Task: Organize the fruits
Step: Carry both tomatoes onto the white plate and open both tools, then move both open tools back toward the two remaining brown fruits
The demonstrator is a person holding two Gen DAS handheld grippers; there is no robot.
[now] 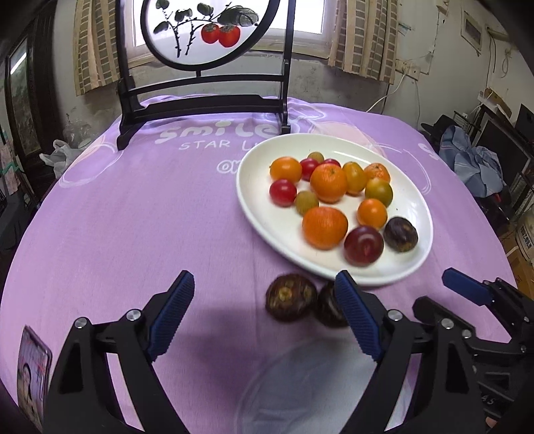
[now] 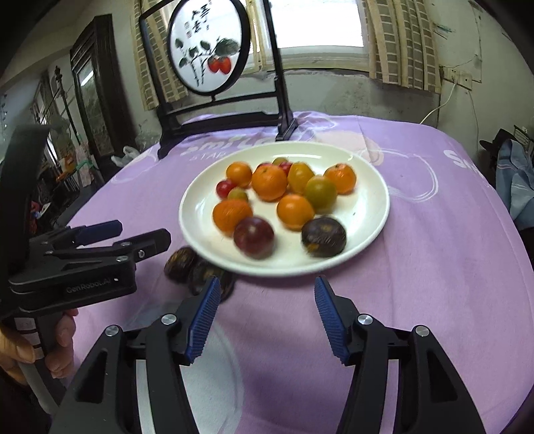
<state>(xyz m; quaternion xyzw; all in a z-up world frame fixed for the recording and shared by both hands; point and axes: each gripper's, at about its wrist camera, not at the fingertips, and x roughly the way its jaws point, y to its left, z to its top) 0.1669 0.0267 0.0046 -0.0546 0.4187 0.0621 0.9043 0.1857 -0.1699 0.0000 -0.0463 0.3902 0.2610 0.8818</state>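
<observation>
A white plate (image 1: 263, 207) (image 2: 200, 213) on the purple cloth holds several oranges, small tomatoes, a plum (image 1: 363, 245) (image 2: 253, 237) and a dark purple fruit (image 1: 400, 233) (image 2: 323, 236). Two dark brown fruits (image 1: 291, 297) (image 2: 182, 263) lie on the cloth just in front of the plate's near rim. My left gripper (image 1: 263, 300) is open and empty, its fingers on either side of them, above the cloth. My right gripper (image 2: 265, 300) is open and empty, just short of the plate's near rim. The right gripper also shows in the left wrist view (image 1: 467, 287).
A black wooden stand with a round persimmon painting (image 1: 203, 30) (image 2: 207, 50) stands at the far edge of the table. A photo card (image 1: 33, 374) lies at the near left. A pale round shape (image 1: 310, 377) shows on the cloth near me.
</observation>
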